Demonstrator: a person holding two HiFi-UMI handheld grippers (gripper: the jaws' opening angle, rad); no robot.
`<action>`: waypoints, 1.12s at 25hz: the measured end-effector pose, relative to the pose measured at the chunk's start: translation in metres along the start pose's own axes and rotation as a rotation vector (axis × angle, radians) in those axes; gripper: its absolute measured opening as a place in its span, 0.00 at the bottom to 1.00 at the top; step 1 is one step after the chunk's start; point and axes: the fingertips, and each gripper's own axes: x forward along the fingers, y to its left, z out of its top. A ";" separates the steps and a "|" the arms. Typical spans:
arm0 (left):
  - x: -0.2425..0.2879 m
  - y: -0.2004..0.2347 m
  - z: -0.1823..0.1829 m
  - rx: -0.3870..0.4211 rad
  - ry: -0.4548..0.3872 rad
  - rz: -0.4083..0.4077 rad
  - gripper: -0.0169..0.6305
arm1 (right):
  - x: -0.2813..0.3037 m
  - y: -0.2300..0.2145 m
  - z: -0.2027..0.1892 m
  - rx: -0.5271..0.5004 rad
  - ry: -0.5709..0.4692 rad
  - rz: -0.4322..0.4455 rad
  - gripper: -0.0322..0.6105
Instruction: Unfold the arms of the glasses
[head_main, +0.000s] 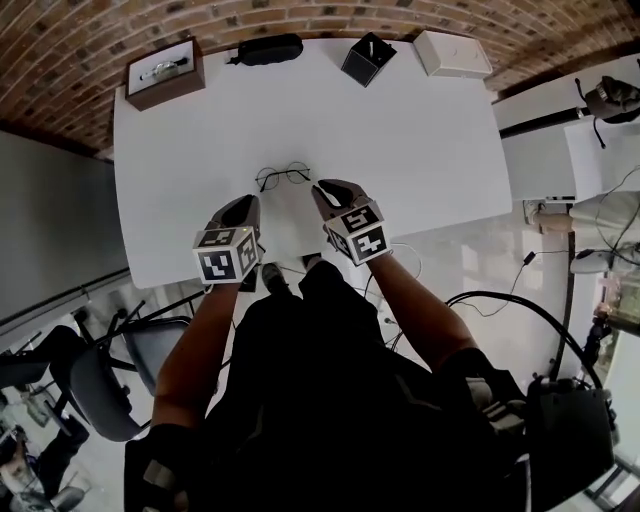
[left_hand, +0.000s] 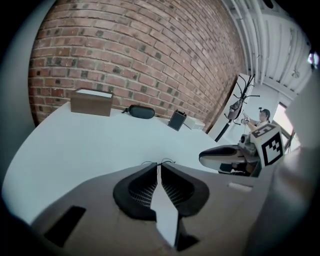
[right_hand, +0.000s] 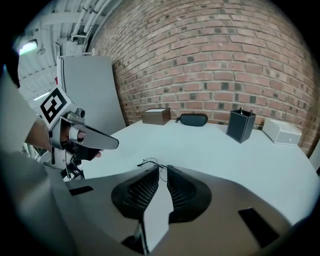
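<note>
Glasses (head_main: 283, 177): flat on bench (head_main: 420, 130). Left gripper (head_main: 243, 208), right gripper (head_main: 333, 192): both closed, empty. Rec: open jaws, steady frame, swing arms slowly.

The glasses (head_main: 283, 177) have a thin dark wire frame and two round lenses set side by side; they lie on the white surface (head_main: 420, 150), roughly mid-width

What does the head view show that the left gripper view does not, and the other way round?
Only the head view: the person's arms and grey chairs below the table's edge. Only the left gripper view: white pipes overhead and the shut jaws of the left gripper up close. Both: the glasses, brown box, black case and right gripper.
</note>
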 end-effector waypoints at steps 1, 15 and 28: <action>0.006 0.000 -0.001 -0.001 0.007 0.001 0.05 | 0.005 -0.003 -0.004 -0.001 0.014 0.008 0.07; 0.065 0.024 -0.039 -0.006 0.162 0.051 0.18 | 0.060 -0.020 -0.041 -0.032 0.162 0.077 0.12; 0.084 0.030 -0.054 -0.011 0.227 0.050 0.18 | 0.078 -0.026 -0.055 -0.079 0.215 0.055 0.12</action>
